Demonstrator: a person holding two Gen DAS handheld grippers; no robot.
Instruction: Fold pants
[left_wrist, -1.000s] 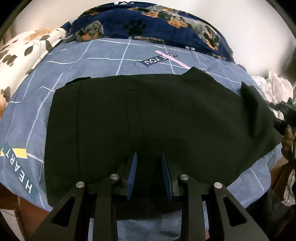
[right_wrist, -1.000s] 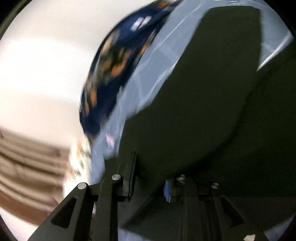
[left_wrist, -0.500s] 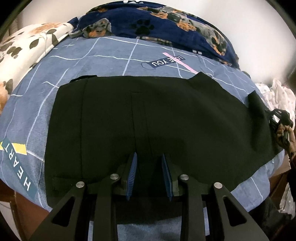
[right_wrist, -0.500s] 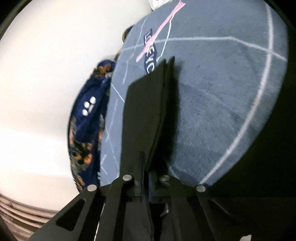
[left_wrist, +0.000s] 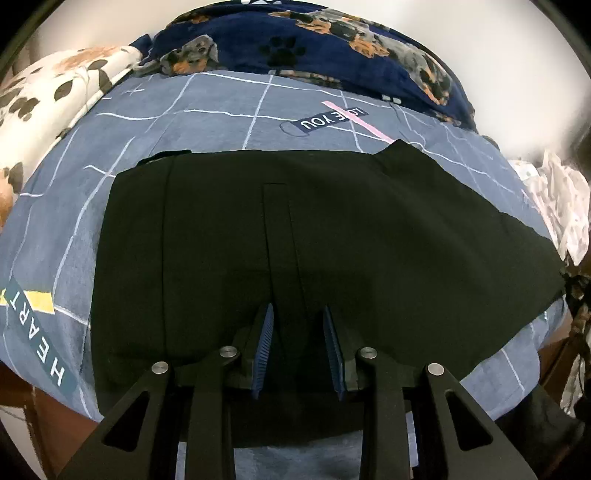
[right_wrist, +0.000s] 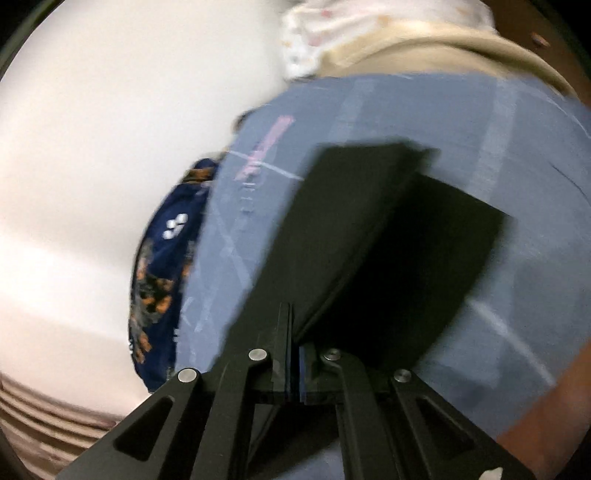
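Black pants (left_wrist: 295, 236) lie spread flat across a blue-grey bedsheet (left_wrist: 207, 122), waistband toward the left. My left gripper (left_wrist: 298, 325) is open, its blue pads just above the near edge of the pants, holding nothing. My right gripper (right_wrist: 295, 332) is shut on an edge of the black pants (right_wrist: 332, 229), with the cloth stretching away from the jaws over the sheet (right_wrist: 498, 122). The right wrist view is blurred. In the left wrist view the right gripper shows only faintly at the far right edge (left_wrist: 576, 288).
A navy dog-print blanket (left_wrist: 314, 48) lies along the back of the bed, also in the right wrist view (right_wrist: 162, 258). A white floral pillow (left_wrist: 55, 92) is at the left. White patterned cloth (left_wrist: 557, 199) lies at the right. The wooden bed frame (left_wrist: 48, 413) shows below.
The raised pant-leg flap at the right has come down flat. My right gripper closed on the cloth and swung round. The left gripper stayed open over the near edge.
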